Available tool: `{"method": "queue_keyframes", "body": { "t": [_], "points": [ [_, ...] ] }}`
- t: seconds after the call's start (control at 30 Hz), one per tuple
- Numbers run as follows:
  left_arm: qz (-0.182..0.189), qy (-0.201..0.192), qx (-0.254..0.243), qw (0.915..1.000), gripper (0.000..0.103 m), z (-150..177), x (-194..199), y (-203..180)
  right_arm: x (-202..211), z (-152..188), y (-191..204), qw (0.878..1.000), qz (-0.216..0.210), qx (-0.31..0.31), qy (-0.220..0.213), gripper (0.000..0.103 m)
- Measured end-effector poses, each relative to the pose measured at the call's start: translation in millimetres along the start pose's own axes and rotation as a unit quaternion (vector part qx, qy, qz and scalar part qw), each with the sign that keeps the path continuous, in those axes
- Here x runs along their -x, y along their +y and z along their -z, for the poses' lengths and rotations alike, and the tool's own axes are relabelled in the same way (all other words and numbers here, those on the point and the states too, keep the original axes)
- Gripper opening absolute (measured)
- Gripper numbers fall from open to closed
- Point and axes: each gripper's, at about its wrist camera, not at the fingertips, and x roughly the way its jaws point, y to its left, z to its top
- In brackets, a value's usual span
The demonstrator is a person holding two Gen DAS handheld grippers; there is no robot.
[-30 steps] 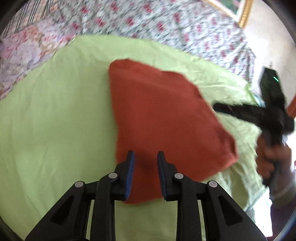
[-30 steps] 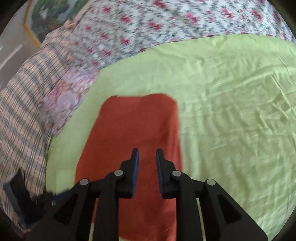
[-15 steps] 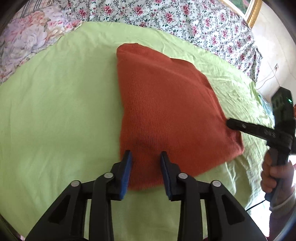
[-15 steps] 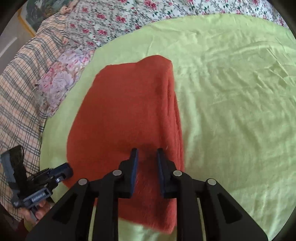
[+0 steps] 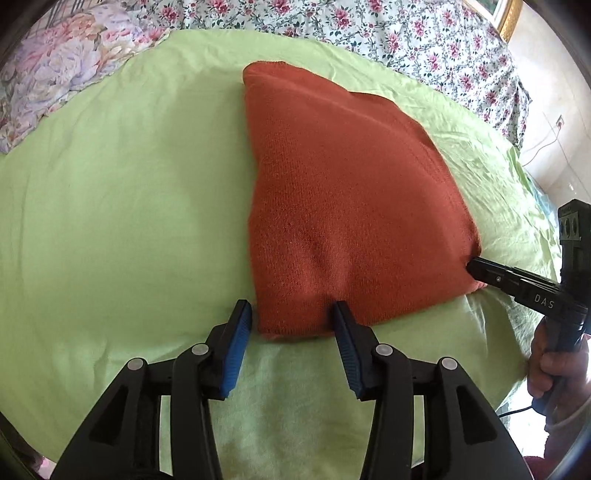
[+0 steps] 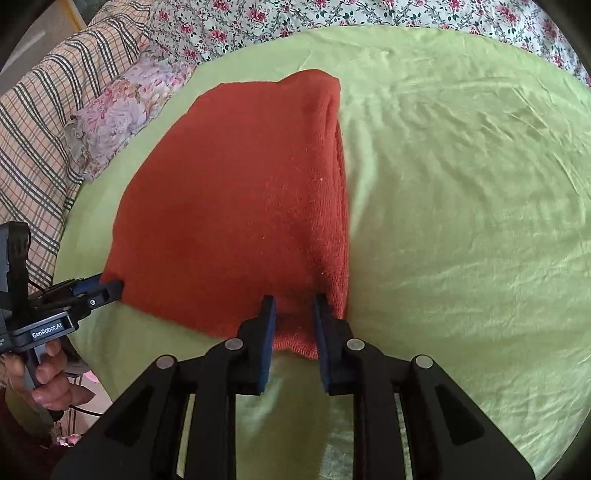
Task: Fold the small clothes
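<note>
A folded rust-orange knit garment (image 5: 343, 206) lies flat on a light green sheet (image 5: 122, 206); it also shows in the right wrist view (image 6: 236, 206). My left gripper (image 5: 291, 314) is open, its jaws astride the garment's near left corner, resting on the sheet. My right gripper (image 6: 293, 308) has its jaws a narrow gap apart over the garment's near right corner, with cloth showing between them. The right gripper also shows in the left wrist view (image 5: 476, 267) at the garment's right corner, and the left gripper in the right wrist view (image 6: 110, 288) at its left corner.
A floral bedspread (image 5: 406, 33) lies beyond the green sheet. A pale floral pillow (image 6: 122, 110) and a plaid cloth (image 6: 40, 122) lie to the left. The bed's edge (image 5: 532, 155) drops off at the right, beside a wall with a cable.
Both grippers have drawn back from over the garment to its near edge. The left jaws have opened wider. The garment now lies flat and still.
</note>
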Motion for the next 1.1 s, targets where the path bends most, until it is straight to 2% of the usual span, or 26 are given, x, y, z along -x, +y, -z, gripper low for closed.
{"method": "queue_keyframes", "body": {
  "t": [0.27, 0.5, 0.67, 0.73, 0.87, 0.97, 1.1],
  "points": [
    [-0.01, 0.0, 0.007, 0.9999, 0.047, 6.3, 11.0, 1.0, 12.8, 5.7, 0.2, 1.0, -0.004, -0.019, -0.001, 0.022],
    [-0.034, -0.003, 0.013, 0.9993, 0.048, 17.9, 29.5, 1.2, 36.0, 18.9, -3.3, 0.999, 0.004, -0.04, 0.004, 0.023],
    [-0.045, -0.012, 0.0, 0.9989, 0.059, 19.8, 42.2, -10.7, 49.2, 37.2, 0.9, 0.999, -0.003, -0.046, 0.009, 0.024],
    [-0.043, -0.016, -0.006, 0.9989, 0.066, 20.8, 46.7, -17.8, 53.6, 41.2, 3.0, 0.999, -0.006, -0.044, 0.008, 0.029],
    [-0.041, -0.027, -0.013, 0.9987, 0.072, 26.7, 54.3, -31.3, 66.2, 46.5, 10.2, 0.999, -0.008, -0.039, -0.005, 0.037],
    [-0.039, -0.031, -0.015, 0.9986, 0.078, 34.8, 57.4, -34.5, 75.2, 54.2, 16.0, 0.999, -0.007, -0.032, -0.013, 0.05],
    [-0.047, -0.028, -0.016, 0.9984, 0.079, 44.7, 60.5, -32.6, 83.0, 65.3, 19.9, 0.999, -0.008, -0.028, -0.017, 0.061]
  ]
}}
